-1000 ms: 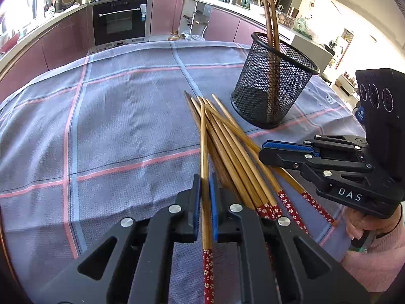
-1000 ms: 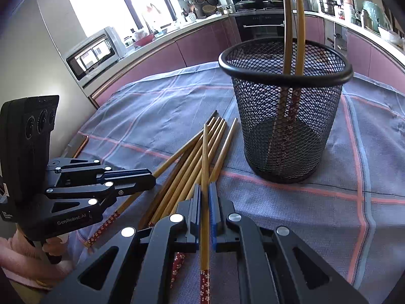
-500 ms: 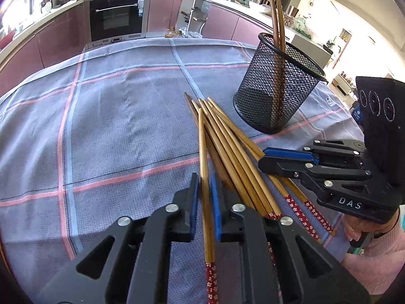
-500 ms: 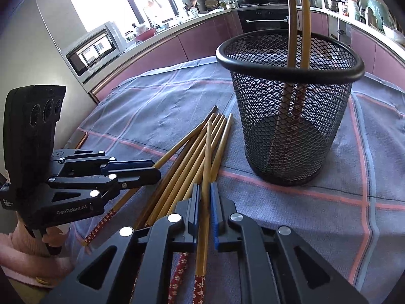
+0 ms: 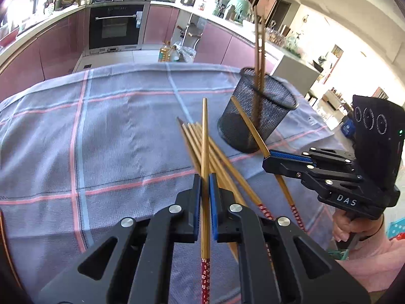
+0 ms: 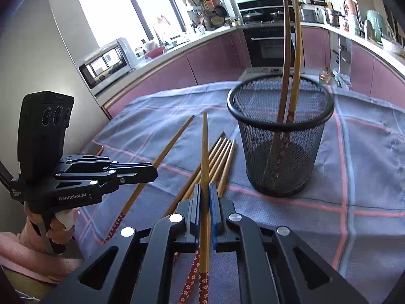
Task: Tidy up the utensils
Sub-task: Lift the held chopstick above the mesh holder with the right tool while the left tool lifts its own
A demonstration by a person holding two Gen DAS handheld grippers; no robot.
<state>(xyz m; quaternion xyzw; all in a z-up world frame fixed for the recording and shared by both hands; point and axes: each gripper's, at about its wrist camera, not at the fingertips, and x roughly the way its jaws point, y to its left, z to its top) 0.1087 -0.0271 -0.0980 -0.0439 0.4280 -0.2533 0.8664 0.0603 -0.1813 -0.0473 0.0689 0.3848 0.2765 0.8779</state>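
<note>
My left gripper [image 5: 205,177] is shut on one bamboo chopstick [image 5: 205,136], whose tip stands up off the cloth. To its right, my right gripper [image 5: 267,158] is shut on a second chopstick [image 5: 249,126], tilted in front of the black mesh cup [image 5: 276,101]. In the right wrist view, the right gripper [image 6: 205,186] clamps its chopstick [image 6: 204,147], and the left gripper [image 6: 155,173] at the left holds its own chopstick [image 6: 174,136]. Several loose chopsticks [image 6: 222,152] lie on the cloth beside the mesh cup [image 6: 278,157]. Two chopsticks [image 6: 295,50] stand upright in the cup.
A grey checked tablecloth [image 5: 114,139] covers the table. Hands in pink sleeves [image 5: 367,261] hold both gripper handles near the table's front edge. Kitchen cabinets and an oven [image 5: 114,27] run behind the far edge.
Both grippers have risen, each lifting its chopstick out of the pile. The held chopsticks' tips now stand above the cloth and the remaining pile.
</note>
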